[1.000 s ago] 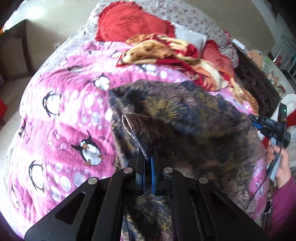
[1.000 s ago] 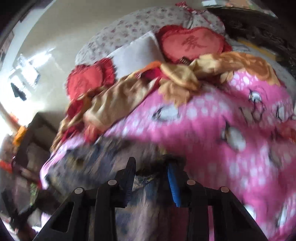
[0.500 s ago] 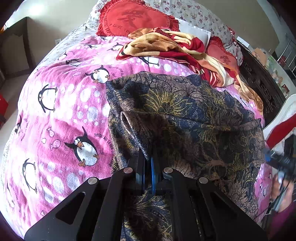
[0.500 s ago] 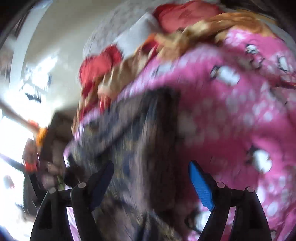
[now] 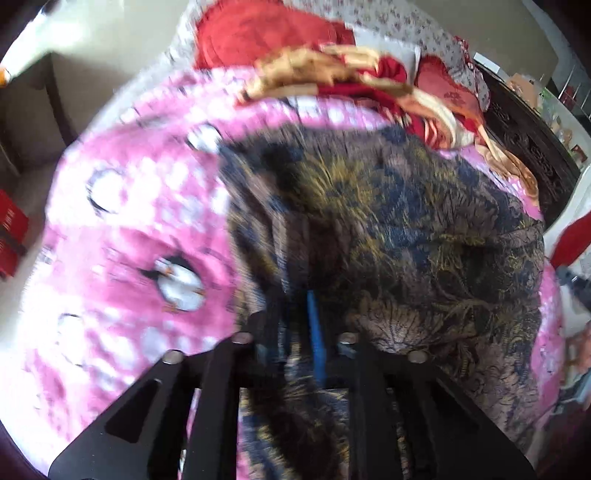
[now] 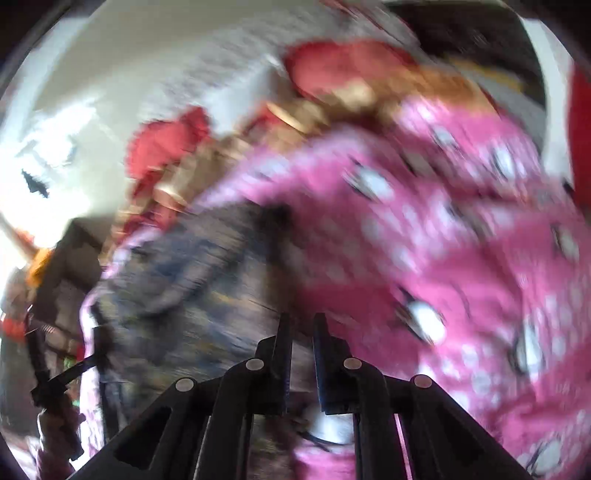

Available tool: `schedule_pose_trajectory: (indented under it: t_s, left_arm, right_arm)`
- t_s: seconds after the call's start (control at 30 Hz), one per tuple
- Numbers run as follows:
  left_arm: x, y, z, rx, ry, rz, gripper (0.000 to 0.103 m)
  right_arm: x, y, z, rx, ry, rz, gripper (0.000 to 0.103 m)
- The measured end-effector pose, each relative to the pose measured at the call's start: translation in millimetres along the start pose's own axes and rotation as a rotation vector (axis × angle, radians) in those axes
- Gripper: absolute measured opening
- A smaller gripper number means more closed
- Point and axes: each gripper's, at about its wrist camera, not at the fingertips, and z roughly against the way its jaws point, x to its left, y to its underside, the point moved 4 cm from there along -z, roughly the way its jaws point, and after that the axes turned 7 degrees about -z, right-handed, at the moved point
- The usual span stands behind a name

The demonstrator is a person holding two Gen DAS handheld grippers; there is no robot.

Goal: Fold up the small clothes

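Jaws on the left gripper stand a little apart with dark patterned cloth lying between them, though the blur there hides whether they actually pinch it; one blue pad shows clearly while the other finger is smeared against the fabric. On the right gripper the two fingers sit close together with only a narrow slot between them, right at the edge of the same garment, and the blur keeps me from telling whether any cloth is caught in that slot. That garment, dark brown and navy with yellowish leaf-like figures, lies spread over the pink penguin blanket that covers the bed; in the left wrist view it fills the middle and right of the frame and runs down under the gripper's black frame. In the right wrist view the garment lies to the left of the fingers, the pink blanket to their right. Beyond the garment a crumpled red and gold cloth is heaped near a red cushion at the head of the bed. Both views are smeared.
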Motion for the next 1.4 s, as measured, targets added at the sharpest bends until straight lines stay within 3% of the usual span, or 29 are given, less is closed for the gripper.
schedule_pose_trajectory:
  t_s: [0.1,0.23,0.3,0.4,0.53,0.6,0.63,0.7,0.77,0.9,0.97,1.07,1.2,1.33,1.4]
  left_arm:
    - [-2.0,-2.1,14.6,-0.054,0.016,0.006,0.023]
    - [-20.2,0.5,3.2,-0.025,0.041,-0.044,0.023]
    - [-26.8,-1.0,-14.4,0.002,0.03,-0.053,0.023]
    - [-19.6,-8.1,-40.9,0.028,0.013,-0.009,0.023]
    - [-6.1,-13.3,-50.6,0.035,0.067,0.081,0.023]
    - [-3.7,-12.6,-48.0,0.032,0.065,0.077,0.023]
    - [-2.7,-10.9,-46.7,0.032,0.058,0.07,0.023]
    - [-1.9,-7.1,-42.1,0.034,0.049,0.058,0.023]
    - [-3.8,0.0,-34.4,0.027,0.044,0.054,0.023]
    - [-5.0,16.9,-23.4,0.031,0.043,0.059,0.023]
    - [-5.3,28.2,-22.0,0.061,0.033,0.065,0.023]
    - [-3.0,44.4,-9.5,0.064,0.043,0.079,0.023]
    - [2.0,75.5,9.7,0.088,0.037,0.101,0.023]
    - [6.6,109.9,41.2,0.087,0.046,0.098,0.023]
    - [8.8,124.2,54.3,0.083,0.044,0.095,0.031]
  right_arm:
    - [41.1,-2.5,-19.1,0.054,-0.036,0.116,0.011]
    - [61.9,-0.2,-79.1,0.136,0.09,0.23,0.011]
    - [68.9,-13.4,-97.4,0.112,0.083,0.212,0.011]
    - [80.1,-41.7,-99.7,0.0,0.061,0.181,0.011]
    - [78.9,-52.3,-105.5,0.04,0.089,0.179,0.011]
    - [82.3,-45.5,-86.1,0.026,0.079,0.208,0.018]
    - [81.3,-39.1,-75.4,0.025,0.079,0.21,0.03]
    - [71.6,-20.8,-56.6,0.024,0.085,0.204,0.041]
    - [56.7,3.4,-41.9,0.026,0.091,0.198,0.041]
    - [24.2,34.2,-39.2,0.055,0.194,0.202,0.041]
    - [3.1,39.9,-48.0,0.122,0.246,0.163,0.042]
    - [-8.2,40.1,-25.8,0.092,0.194,0.066,0.042]
    - [2.5,56.8,16.2,0.06,0.12,0.094,0.049]
    - [1.0,87.3,56.8,0.193,-0.046,0.082,0.052]
    - [-3.8,101.4,78.1,0.241,-0.078,0.091,0.057]
